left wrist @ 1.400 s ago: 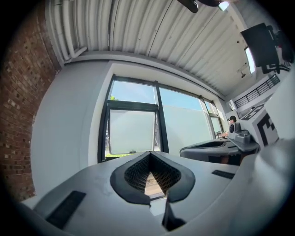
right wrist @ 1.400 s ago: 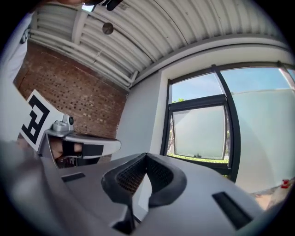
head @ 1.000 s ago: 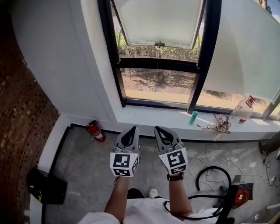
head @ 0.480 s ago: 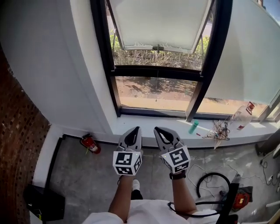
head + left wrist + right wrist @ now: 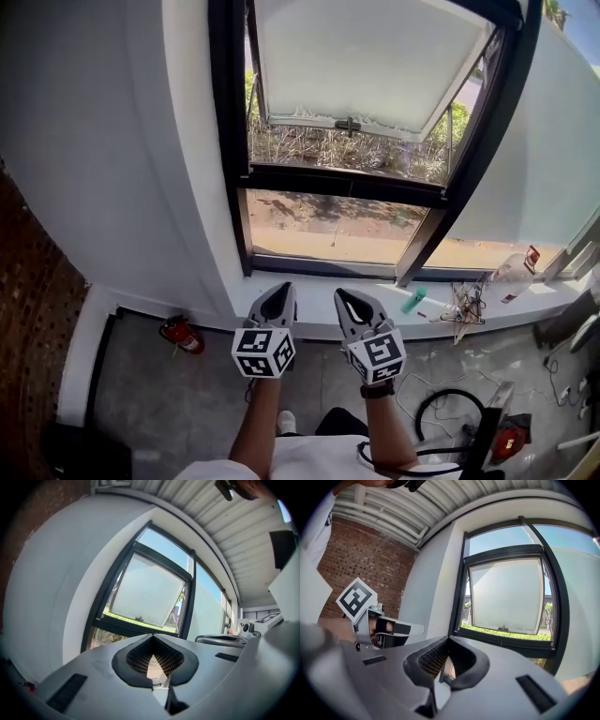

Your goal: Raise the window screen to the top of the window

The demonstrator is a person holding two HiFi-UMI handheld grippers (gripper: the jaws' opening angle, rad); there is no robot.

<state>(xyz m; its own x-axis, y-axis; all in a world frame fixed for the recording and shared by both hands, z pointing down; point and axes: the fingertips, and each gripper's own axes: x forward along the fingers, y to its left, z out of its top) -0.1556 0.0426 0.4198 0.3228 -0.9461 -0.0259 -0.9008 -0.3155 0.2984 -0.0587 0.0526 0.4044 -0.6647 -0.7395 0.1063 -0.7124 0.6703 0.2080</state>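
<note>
Window screen [image 5: 366,61] above sill [image 5: 314,305], extinguisher [image 5: 181,335] on floor [image 5: 187,398] at left

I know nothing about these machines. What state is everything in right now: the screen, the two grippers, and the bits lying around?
Screen: partly down, with a gap between its bottom edge and the crossbar; not at the top.
Left gripper: shut, empty.
Right gripper: shut, empty.
Fire extinguisher: lying on the floor.
Bottle: lying on the sill.
</note>
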